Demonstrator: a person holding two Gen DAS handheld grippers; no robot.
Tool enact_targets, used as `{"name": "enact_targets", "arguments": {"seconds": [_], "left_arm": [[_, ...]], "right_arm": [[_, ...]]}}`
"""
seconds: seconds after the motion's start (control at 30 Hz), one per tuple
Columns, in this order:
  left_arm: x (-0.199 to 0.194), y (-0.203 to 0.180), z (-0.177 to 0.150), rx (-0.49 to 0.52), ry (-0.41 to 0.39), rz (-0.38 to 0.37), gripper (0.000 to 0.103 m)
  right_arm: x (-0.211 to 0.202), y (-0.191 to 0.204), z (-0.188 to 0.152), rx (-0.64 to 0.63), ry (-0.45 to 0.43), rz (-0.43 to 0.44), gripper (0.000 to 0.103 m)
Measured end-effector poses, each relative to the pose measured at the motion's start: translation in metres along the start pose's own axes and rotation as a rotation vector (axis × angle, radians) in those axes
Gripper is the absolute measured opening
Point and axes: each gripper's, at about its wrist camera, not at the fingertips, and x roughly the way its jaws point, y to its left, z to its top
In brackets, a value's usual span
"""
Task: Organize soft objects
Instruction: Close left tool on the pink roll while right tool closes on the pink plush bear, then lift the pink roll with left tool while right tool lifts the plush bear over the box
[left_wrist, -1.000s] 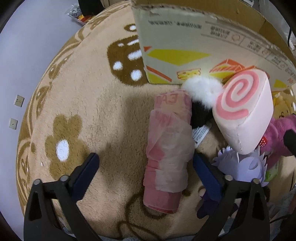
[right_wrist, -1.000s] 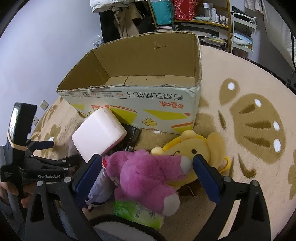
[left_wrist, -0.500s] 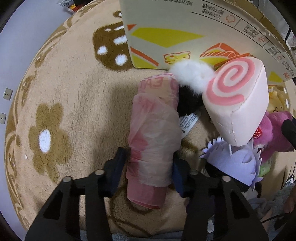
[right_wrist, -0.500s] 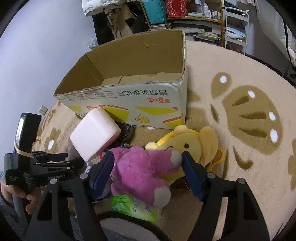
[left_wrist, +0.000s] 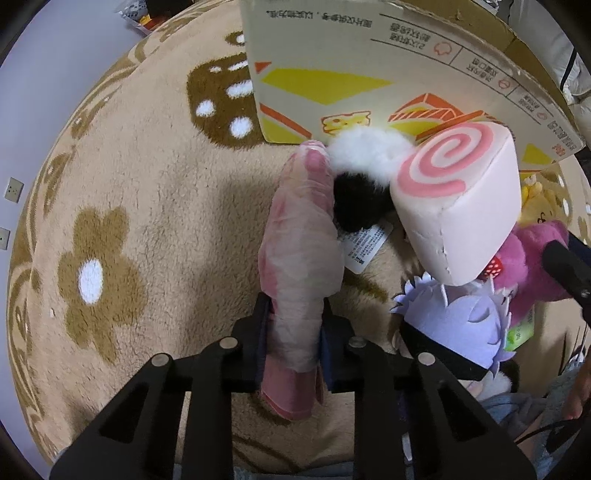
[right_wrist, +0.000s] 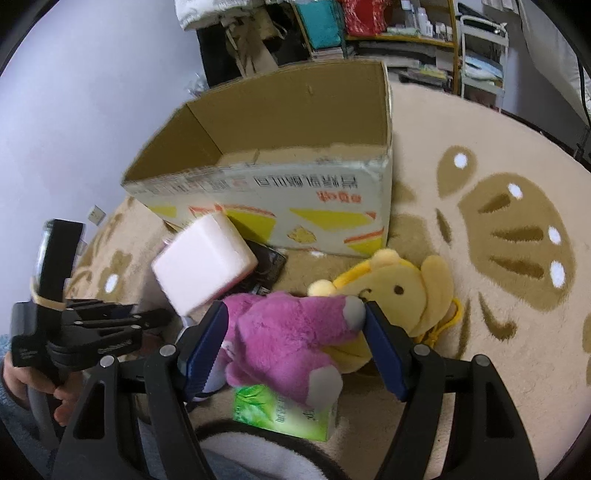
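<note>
Both hand-held grippers pinch soft things on the fluffy carpet (left_wrist: 155, 192): my left hand-held gripper (left_wrist: 291, 339) is closing on a crinkly plastic-wrapped pink roll (left_wrist: 301, 258), my right hand-held gripper (right_wrist: 295, 339) squeezes a shaggy purple plush (right_wrist: 280, 332). Close by crowd a smooth swirl-topped foam cake (left_wrist: 461, 206), a yellow plush (right_wrist: 402, 295) and the open cardboard box (right_wrist: 280, 206)

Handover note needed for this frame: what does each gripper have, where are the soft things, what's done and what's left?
Left gripper: jaws closing, pressing the pink plastic-wrapped roll on the rug.
Right gripper: pads against the purple plush bear, not lifted.
Open cardboard box: nothing visible inside.
Left: pink swirl cushion, yellow plush, lavender plush, green tissue pack on the rug beside the box.
</note>
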Motion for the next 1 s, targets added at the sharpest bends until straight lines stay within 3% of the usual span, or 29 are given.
{"name": "enact_targets", "arguments": {"seconds": [0.17,0.47,0.77,1.0], "left_arm": [[0.007,-0.004,-0.004,0.009,-0.019,0.018,0.018],[-0.023,-0.009,-0.017,0.028,-0.101,0.016,0.016],[-0.065,-0.013,-0.031,0.007,-0.235,0.033,0.016],[-0.092,-0.021,-0.037,0.017,-0.352,0.065,0.016]], "right_arm": [[0.009,0.009,0.002,-0.046,0.007,-0.060,0.075],[-0.002,0.011,-0.003,-0.067,-0.047,-0.079,0.063],[-0.032,0.020,0.000,-0.117,-0.165,-0.112,0.060],[-0.067,0.028,-0.001,-0.139,-0.321,-0.155,0.058]]}}
